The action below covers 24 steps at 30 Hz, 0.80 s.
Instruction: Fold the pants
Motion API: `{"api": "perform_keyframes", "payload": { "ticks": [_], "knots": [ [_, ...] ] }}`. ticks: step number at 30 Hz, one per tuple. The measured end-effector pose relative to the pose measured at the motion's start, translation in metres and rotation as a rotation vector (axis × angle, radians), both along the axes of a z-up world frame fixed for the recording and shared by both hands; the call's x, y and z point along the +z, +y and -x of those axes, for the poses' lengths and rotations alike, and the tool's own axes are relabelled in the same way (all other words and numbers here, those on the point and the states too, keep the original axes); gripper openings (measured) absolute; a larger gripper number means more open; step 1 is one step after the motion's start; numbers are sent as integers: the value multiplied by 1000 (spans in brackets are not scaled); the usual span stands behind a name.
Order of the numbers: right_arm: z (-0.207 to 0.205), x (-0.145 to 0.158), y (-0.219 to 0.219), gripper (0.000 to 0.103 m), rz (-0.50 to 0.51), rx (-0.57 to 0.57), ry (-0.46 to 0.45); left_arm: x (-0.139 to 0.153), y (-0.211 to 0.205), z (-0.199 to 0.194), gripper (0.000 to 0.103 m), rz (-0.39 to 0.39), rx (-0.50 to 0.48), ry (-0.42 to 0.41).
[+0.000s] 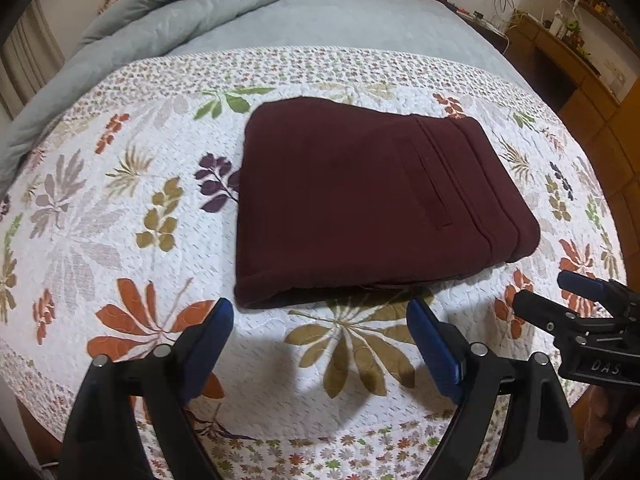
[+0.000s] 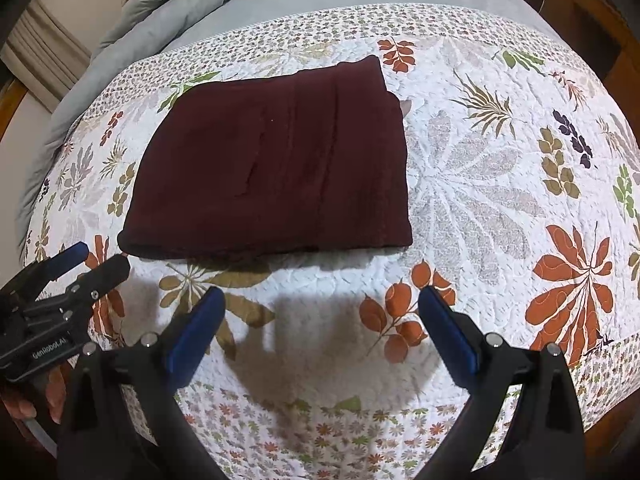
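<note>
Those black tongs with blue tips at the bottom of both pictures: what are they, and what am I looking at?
They are hand-held tongs, one in each of a person's hands, each carrying a wide-angle camera that looks out along its two fingers. One picture comes from the left tongs, the other from the right tongs; each also glimpses its partner at the edge. Both stand open and hold nothing. Ahead lie dark maroon pants, already folded into a neat rectangle, on a white quilt with a leaf print. Behind it is a rumpled grey-blue duvet.
</note>
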State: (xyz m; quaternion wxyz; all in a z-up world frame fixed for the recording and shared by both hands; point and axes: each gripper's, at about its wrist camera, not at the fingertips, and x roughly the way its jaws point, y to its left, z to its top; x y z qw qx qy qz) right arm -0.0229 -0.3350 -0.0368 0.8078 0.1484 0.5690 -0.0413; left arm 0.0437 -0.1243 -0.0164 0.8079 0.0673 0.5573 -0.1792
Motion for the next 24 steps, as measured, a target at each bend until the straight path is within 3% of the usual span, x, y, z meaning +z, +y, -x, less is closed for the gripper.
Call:
{"api": "perform_keyframes", "payload": {
  "ticks": [8,24],
  "knots": [
    [-3,-4,2,97,-6,9,6,-11,-1,-3,89,9,11,40],
    [-3,-8,3,97,6,7,17,-8,-9,0,88,-11,-7,12]
  ]
}}
